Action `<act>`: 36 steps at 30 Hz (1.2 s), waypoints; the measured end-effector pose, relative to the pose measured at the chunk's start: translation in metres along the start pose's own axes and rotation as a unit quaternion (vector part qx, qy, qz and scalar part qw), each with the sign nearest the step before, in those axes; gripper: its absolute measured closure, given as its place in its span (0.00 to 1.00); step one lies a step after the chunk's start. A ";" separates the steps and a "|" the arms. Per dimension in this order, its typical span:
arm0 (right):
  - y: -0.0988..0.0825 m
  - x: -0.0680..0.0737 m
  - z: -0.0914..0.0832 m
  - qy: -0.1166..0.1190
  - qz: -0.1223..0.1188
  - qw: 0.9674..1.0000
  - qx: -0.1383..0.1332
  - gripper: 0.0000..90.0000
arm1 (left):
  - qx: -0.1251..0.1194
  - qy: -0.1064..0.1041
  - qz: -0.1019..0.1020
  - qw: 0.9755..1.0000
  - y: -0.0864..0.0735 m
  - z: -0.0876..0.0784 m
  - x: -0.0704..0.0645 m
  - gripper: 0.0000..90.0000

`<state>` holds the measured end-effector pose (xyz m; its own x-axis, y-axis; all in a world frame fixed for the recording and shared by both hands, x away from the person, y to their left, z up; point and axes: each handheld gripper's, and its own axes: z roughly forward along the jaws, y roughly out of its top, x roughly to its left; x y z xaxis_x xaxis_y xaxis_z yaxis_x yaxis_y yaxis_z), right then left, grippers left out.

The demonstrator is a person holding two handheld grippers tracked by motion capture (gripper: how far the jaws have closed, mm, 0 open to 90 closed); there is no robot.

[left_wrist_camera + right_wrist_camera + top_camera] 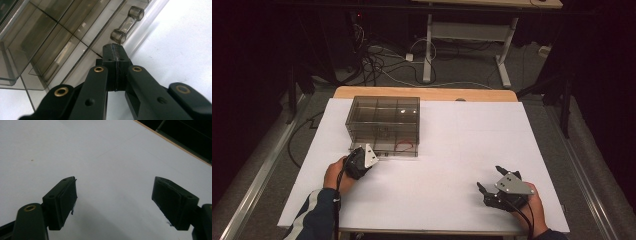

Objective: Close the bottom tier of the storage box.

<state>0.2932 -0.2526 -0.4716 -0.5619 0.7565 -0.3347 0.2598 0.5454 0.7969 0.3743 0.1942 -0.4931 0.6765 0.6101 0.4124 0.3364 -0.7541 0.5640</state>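
- Surface (452, 150): a white-covered top with a bare wooden strip along its far edge. It is seen from the high view and from both gripper views.
- Drawer box (383, 125): a smoke-tinted transparent plastic unit, placed on the far-left part of the surface. Internal dividers are visible through the lid, forming 2 rows of compartments. A red item is glimpsed through the front wall at lower right; what it is cannot be told.
- Drawer handle (127, 24): a clear bar carried on 2 round posts, fixed to the front of the drawer box. It is located just beyond the tips of the left gripper.
- Left gripper (362, 159): held in the left hand (334, 173), positioned at the near-left front corner of the drawer box. In the left gripper view (115, 53) the 2 black jaws are pressed flat together with nothing between them. The tips are directed at the box front, just short of the handle; contact with the box cannot be confirmed.
- Right gripper (490, 178): held in the right hand (534, 210) at the near-right of the surface, well apart from the drawer box. In the right gripper view (113, 200) the jaws are spread wide over bare white surface, with nothing held.
- Sleeve (314, 215): dark with a light stripe, worn on the left forearm.
- Floor beyond the surface: cables (382, 62) are strewn there, and the legs of a second desk (467, 45) are seen.
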 end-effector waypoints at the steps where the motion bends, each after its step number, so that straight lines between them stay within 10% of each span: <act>1: 0.000 0.000 0.000 0.000 0.000 1.000 0.001 0.23 | 0.000 0.000 0.000 1.000 0.000 0.000 0.000 0.97; 36: -0.001 0.000 0.000 0.000 -0.002 1.000 0.002 0.23 | -0.001 0.013 0.009 1.000 0.003 0.006 0.005 0.97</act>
<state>0.2933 -0.2531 -0.4721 -0.5632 0.7546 -0.3367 0.2608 0.5490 0.7941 0.3826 0.1933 -0.4939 0.6651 0.6030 0.4405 0.3227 -0.7640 0.5587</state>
